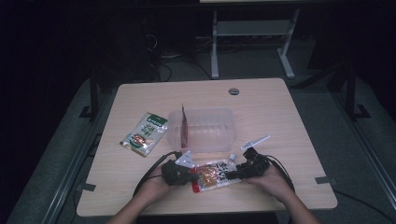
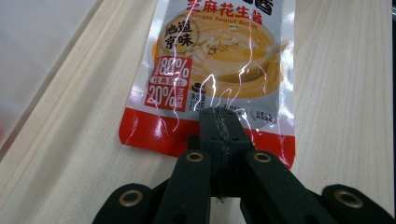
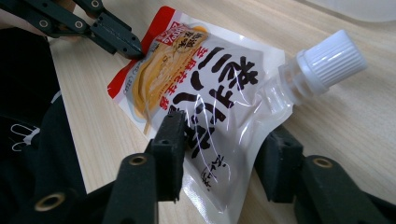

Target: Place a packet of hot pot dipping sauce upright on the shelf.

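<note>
A sauce pouch [image 1: 212, 175] with a red bottom edge, brown print and a white screw cap [image 3: 331, 58] lies flat near the table's front edge. My left gripper [image 1: 192, 176] is shut on the pouch [image 2: 219, 70] at the middle of its red bottom seam; the closed tips [image 2: 219, 119] rest on the film. My right gripper [image 1: 232, 175] straddles the pouch [image 3: 219, 107] at its top end, just below the spout. Its jaws stand apart, one at each side edge of the pouch. The film between them looks flat, not squeezed.
A clear plastic box [image 1: 219, 112] stands at the middle of the wooden table [image 1: 280, 121], with a red pouch [image 1: 184, 126] upright at its left end. A green-and-white pouch [image 1: 144, 133] lies to the left of the box. A round cable hole [image 1: 234, 91] sits near the far edge.
</note>
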Demonstrator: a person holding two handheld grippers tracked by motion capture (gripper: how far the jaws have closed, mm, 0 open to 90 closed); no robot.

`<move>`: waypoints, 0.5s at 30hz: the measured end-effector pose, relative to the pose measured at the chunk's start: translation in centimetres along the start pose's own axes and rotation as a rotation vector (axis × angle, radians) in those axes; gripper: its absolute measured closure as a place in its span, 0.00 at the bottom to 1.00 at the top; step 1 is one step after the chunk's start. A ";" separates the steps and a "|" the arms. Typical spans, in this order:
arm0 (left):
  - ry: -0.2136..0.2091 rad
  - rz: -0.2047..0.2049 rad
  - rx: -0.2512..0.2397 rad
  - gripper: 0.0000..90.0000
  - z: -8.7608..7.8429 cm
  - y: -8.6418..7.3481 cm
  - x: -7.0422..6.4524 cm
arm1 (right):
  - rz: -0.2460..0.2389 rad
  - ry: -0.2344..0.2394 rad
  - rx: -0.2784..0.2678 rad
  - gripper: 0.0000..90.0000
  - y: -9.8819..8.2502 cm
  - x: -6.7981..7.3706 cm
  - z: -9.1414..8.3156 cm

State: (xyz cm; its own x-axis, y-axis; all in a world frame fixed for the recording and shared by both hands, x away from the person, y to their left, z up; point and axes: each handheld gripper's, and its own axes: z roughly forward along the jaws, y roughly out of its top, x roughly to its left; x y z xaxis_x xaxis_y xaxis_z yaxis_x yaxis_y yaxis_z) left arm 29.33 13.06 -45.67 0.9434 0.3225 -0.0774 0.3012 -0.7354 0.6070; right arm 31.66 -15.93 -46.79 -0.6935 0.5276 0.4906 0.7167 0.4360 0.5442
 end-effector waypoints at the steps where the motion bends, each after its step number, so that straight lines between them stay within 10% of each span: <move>1: 0.000 0.001 0.001 1.00 0.0 0.0 0.0 | -0.002 0.001 -0.006 0.66 0.0 0.1 -0.1; 15: 0.000 0.003 0.000 1.00 0.0 0.0 0.0 | -0.083 0.020 -0.104 0.91 1.0 1.5 -1.2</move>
State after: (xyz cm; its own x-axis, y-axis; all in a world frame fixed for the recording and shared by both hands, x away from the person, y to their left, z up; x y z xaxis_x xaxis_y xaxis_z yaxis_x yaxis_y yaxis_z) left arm 29.34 13.07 -45.66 0.9443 0.3203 -0.0757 0.2985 -0.7365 0.6069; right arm 31.28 -15.61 -44.69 -0.7519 0.4779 0.4541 0.6464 0.3989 0.6505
